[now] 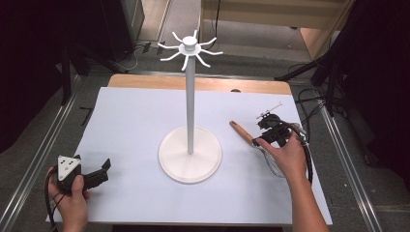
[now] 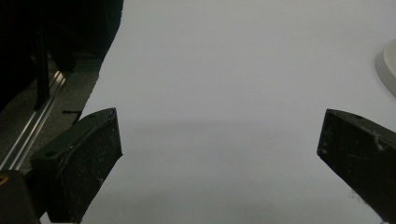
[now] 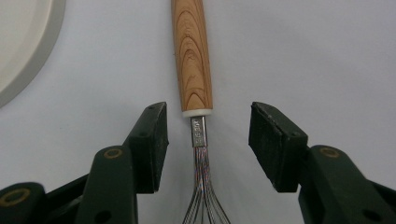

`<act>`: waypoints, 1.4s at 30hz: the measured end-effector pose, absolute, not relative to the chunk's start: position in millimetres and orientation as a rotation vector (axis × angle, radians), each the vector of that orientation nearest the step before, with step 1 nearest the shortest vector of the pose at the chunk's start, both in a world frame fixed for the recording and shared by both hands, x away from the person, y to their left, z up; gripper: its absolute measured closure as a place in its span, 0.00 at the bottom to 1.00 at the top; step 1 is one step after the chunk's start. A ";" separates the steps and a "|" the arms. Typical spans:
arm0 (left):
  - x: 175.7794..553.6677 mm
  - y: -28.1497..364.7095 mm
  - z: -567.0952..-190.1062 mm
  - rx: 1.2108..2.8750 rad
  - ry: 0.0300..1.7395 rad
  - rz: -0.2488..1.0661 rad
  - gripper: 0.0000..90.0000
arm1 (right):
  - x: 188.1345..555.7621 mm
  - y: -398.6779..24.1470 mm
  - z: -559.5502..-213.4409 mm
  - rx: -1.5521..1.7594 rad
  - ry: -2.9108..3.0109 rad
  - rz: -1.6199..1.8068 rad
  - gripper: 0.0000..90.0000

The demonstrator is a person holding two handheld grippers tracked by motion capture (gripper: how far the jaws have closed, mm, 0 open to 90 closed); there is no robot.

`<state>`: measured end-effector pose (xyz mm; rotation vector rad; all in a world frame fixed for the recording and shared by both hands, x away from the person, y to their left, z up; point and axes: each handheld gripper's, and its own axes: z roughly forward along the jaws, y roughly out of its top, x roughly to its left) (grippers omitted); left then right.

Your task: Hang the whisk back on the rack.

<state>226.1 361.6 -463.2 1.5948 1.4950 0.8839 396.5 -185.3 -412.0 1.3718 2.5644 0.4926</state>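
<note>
My left gripper (image 1: 99, 173) is a black block with a grey three-cornered plate (image 1: 68, 167) on top, behind the jaws, dotted with small dark marks, and a black cable trailing back from it. Seen along its own jaws, the two are thick matte black wedges, scuffed with pale flecks, each with a small hole near its tip. My right gripper (image 3: 208, 140) has black ribbed pads (image 3: 152, 140) on dark arms, with brass-ringed screw holes behind each pad. A thick black cable (image 1: 308, 159) loops from it, behind the jaws. Both forearms are bare, no sleeves.
</note>
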 end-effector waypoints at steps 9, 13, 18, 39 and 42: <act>226.2 361.8 -463.2 1.596 1.495 0.881 0.00 | 408.0 -174.6 -420.5 1.341 2.605 0.426 0.57; 226.4 361.8 -463.3 1.595 1.494 0.880 0.00 | 413.2 -170.7 -421.8 1.343 2.617 0.416 0.58; 226.5 362.4 -463.2 1.597 1.493 0.873 0.00 | 419.8 -164.8 -428.5 1.317 2.656 0.370 0.61; 227.3 361.9 -463.5 1.600 1.494 0.870 0.00 | 435.0 -153.9 -438.9 1.352 2.715 0.286 0.73; 227.4 361.9 -463.5 1.603 1.494 0.870 0.00 | 435.2 -152.3 -443.8 1.348 2.730 0.241 0.75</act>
